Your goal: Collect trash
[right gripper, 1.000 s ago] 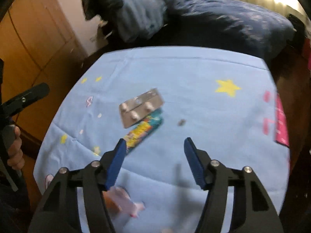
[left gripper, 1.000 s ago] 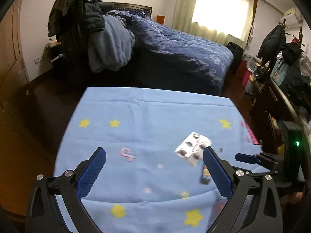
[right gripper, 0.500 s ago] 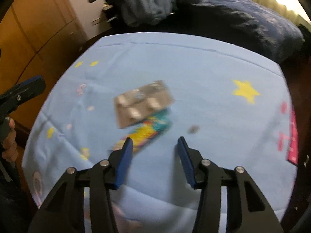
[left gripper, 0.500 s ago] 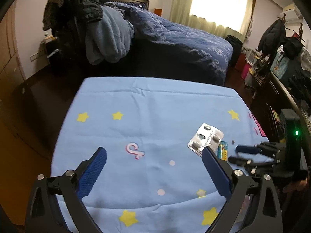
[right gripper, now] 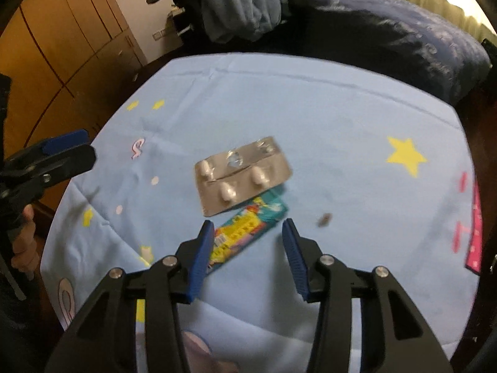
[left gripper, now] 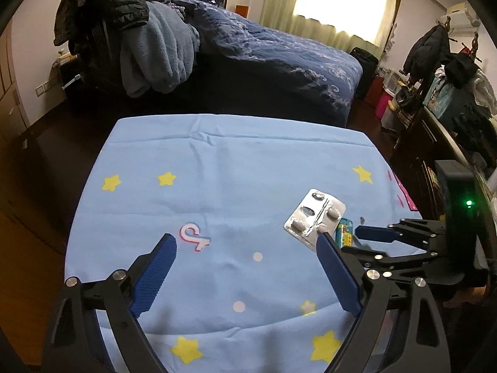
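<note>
Nearest us, our right gripper [right gripper: 248,233] hovers low with its fingers spread on either side of the near end of a colourful wrapper [right gripper: 248,230]. At 12 o'clock from it, a silver pill pack [right gripper: 242,175] overlaps the wrapper on the blue star-patterned surface [right gripper: 341,118]. Our left gripper [left gripper: 245,245], fingers wide apart, holds nothing. Beyond lies the bed [left gripper: 279,49].

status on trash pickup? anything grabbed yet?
Nothing collected yet. In hand: the right gripper, open, is lined up on the colourful snack wrapper. Left: that wrapper, the silver foil blister pack overlapping it, and a small dark scrap. The left gripper is open, empty.
</note>
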